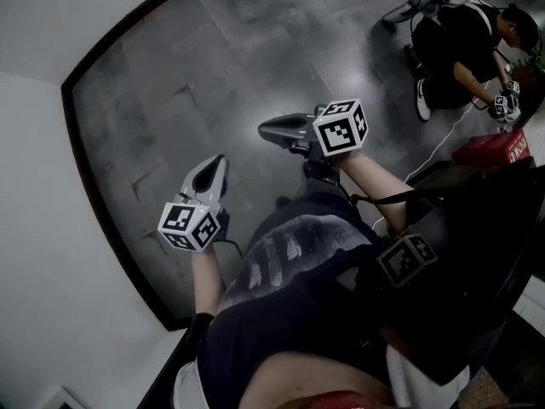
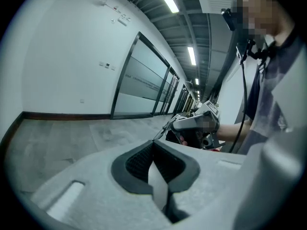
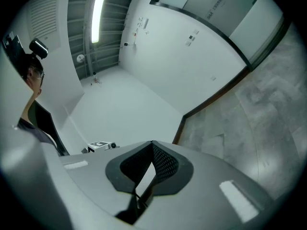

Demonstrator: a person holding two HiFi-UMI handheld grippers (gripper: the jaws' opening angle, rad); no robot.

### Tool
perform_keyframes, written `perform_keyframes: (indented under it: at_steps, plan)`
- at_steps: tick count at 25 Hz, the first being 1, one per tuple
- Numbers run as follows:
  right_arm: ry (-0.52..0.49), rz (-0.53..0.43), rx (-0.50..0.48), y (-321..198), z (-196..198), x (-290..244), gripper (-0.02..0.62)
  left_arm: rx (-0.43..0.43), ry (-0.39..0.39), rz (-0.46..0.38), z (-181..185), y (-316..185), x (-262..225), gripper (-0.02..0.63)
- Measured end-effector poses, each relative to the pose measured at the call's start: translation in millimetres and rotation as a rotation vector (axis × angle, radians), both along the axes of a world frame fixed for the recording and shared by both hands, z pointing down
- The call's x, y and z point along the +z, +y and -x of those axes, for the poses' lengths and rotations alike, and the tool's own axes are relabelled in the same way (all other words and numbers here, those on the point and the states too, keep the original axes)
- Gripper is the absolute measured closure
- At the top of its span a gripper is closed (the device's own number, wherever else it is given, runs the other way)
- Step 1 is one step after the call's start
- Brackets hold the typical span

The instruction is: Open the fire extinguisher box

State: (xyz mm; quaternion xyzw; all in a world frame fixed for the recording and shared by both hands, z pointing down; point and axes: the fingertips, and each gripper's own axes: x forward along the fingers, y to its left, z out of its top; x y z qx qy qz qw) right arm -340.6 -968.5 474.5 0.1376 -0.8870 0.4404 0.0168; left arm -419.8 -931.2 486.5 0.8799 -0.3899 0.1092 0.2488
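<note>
Both grippers hang in the air over a grey tiled floor. My left gripper is at the lower left with its jaws together and nothing between them. My right gripper is just right of it and pointing left, its tips meeting on nothing. The left gripper view shows the right gripper ahead of the closed left tips. In the right gripper view the tips touch, and the left gripper's marker cube shows behind them. A red box-like thing lies on the floor at the far right, away from both grippers.
A white wall with dark skirting curves along the left. Another person crouches at the top right holding grippers. A white cable trails across the floor. A glass partition lines the corridor.
</note>
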Motion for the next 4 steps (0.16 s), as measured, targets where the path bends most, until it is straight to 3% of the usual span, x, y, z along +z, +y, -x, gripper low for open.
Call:
perform_keyframes:
  at_steps: [4]
  plan:
    - [-0.042,0.045,0.023,-10,-29,19,0.595,0.017,-0.004,0.01,-29,-5,16,0.606]
